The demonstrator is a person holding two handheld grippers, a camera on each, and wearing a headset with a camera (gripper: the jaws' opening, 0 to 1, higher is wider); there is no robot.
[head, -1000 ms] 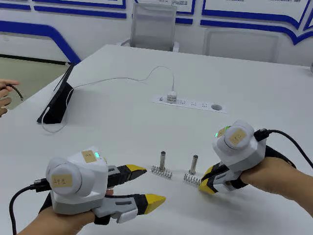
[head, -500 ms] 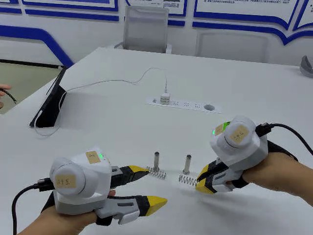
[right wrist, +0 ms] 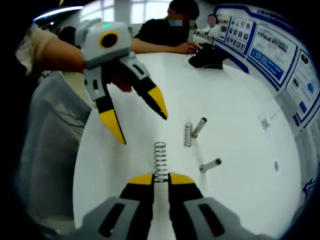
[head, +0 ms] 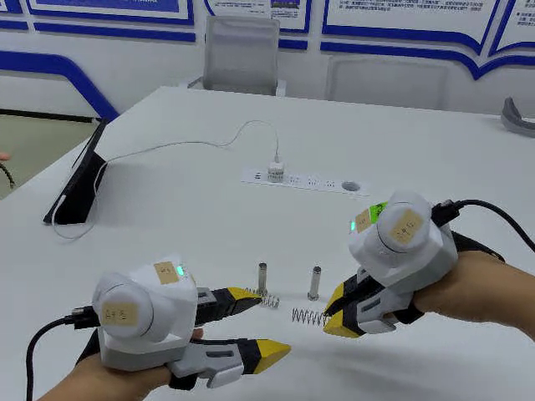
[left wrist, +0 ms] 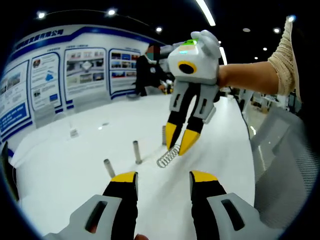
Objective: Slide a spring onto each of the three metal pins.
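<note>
Tan stickers [head: 119, 313] on both grippers, scribbles too small to read. Wall posters [head: 401, 12] same deal. Right gripper [head: 334, 317] pinching spring [head: 307, 317] by one end, low beside pins [head: 315, 282]. Left gripper [head: 269, 320] jaws wide, nothing in them. Right gripper view: second spring [right wrist: 188, 134] at pin's base, person [right wrist: 165, 37] seated at far end.
</note>
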